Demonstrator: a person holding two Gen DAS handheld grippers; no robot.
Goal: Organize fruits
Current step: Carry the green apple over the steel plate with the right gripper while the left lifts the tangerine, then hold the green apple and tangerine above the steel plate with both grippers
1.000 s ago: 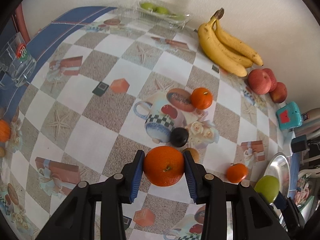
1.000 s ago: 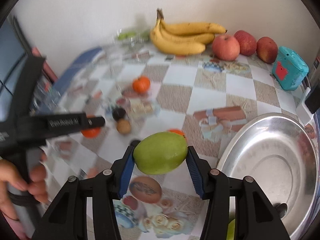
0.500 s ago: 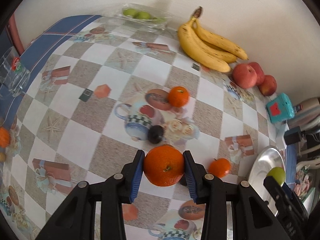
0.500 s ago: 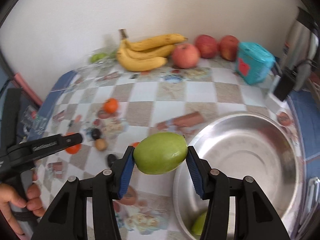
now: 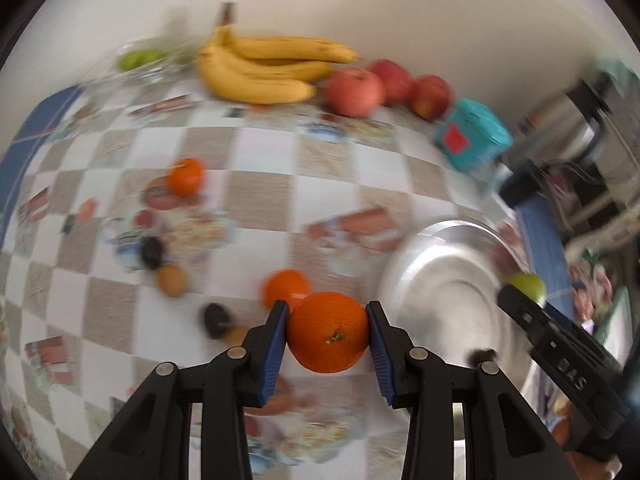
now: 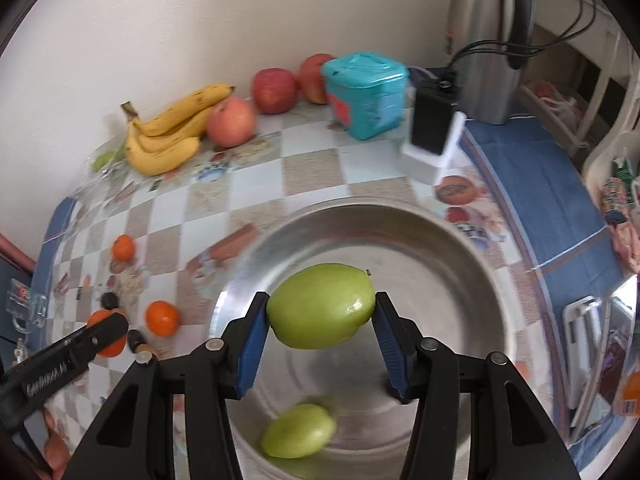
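Note:
My left gripper (image 5: 327, 334) is shut on an orange (image 5: 327, 332) and holds it above the table, just left of the steel bowl (image 5: 436, 280). My right gripper (image 6: 321, 314) is shut on a green fruit (image 6: 322, 311) and holds it over the middle of the steel bowl (image 6: 400, 236). A second green fruit (image 6: 298, 431) lies in the bowl below it. Small oranges (image 6: 161, 318) (image 6: 123, 247) and dark small fruits (image 5: 152, 252) lie loose on the checkered tablecloth.
Bananas (image 6: 164, 132) and three red apples (image 6: 231, 121) lie along the back wall. A teal box (image 6: 364, 94), a black device on a white stand (image 6: 434, 128) and a steel kettle (image 6: 486, 40) stand behind the bowl. A tray of green fruit (image 5: 140, 60) sits far left.
Both grippers have swung right with their fruit. The right gripper now hangs over the bowl's middle; the left gripper has come close to the bowl's left rim.

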